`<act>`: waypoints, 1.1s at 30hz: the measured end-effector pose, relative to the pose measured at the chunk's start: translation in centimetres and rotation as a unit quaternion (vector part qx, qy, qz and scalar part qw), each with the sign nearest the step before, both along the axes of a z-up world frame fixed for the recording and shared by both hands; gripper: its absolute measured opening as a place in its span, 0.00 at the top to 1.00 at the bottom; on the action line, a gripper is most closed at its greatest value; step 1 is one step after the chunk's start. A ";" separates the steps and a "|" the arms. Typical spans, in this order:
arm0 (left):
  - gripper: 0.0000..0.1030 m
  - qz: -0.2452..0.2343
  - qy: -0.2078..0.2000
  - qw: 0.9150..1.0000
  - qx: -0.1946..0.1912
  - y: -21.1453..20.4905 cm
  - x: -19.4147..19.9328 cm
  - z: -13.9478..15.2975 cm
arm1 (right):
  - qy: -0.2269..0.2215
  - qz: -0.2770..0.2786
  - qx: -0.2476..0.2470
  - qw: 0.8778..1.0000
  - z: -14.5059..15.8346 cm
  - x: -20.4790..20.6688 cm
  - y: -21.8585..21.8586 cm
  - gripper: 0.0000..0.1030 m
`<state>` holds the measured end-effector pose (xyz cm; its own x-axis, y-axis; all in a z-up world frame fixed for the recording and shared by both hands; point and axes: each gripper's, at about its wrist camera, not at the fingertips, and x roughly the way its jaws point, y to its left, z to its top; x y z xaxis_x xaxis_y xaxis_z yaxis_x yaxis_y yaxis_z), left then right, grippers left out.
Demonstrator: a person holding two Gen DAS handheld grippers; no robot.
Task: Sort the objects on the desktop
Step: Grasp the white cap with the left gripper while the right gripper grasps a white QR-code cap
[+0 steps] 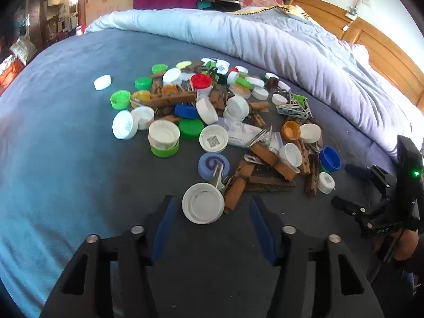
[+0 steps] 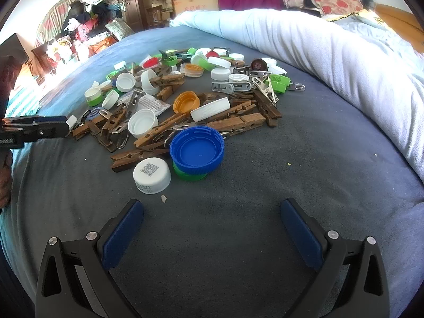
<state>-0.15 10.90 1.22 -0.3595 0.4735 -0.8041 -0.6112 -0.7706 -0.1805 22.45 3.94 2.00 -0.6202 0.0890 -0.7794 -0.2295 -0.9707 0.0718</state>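
A mixed pile of bottle caps, wooden clothespins and metal clips lies on a grey-blue sheet [image 1: 66, 159]. In the left wrist view my left gripper [image 1: 210, 202] is open, its blue pads either side of a white cap [image 1: 203, 203] lying open side up at the pile's near edge. One white cap [image 1: 102, 82] lies apart at far left. In the right wrist view my right gripper [image 2: 212, 206] is open and empty, just short of a blue cap [image 2: 196, 150] stacked on a green cap [image 2: 189, 176], with a white QR-code cap [image 2: 151, 175] to the left.
A rolled pale blue quilt [image 1: 265, 42] borders the pile at the back and right. The right gripper shows at the right edge of the left wrist view [image 1: 357, 172]. The left gripper shows at the left edge of the right wrist view [image 2: 39, 128]. Clutter and boxes stand beyond the bed.
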 end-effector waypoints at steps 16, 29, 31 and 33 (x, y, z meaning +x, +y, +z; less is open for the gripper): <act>0.67 0.027 0.023 0.999 -0.017 0.5 0.0 -0.1 | 0.001 0.000 -0.001 1.000 -0.1 0.0 0.0 0.00; 0.68 0.074 0.038 0.996 -0.019 -2.2 1.2 0.1 | 0.074 0.023 -0.073 0.994 3.0 1.7 -0.8 0.16; 0.68 0.073 0.038 0.996 -0.018 -2.2 1.2 0.1 | 0.072 0.034 -0.085 0.993 2.9 0.7 -1.3 0.23; 0.68 0.072 0.036 0.997 -0.017 -2.3 1.0 0.1 | 0.059 0.045 -0.100 0.992 2.4 -0.6 -1.5 0.39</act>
<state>0.88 8.63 1.32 -0.4790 0.3852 -0.7888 -0.5038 -0.8565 -0.1123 21.90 2.41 4.43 -0.7073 -0.1203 -0.6966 -0.1213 -0.9501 0.2872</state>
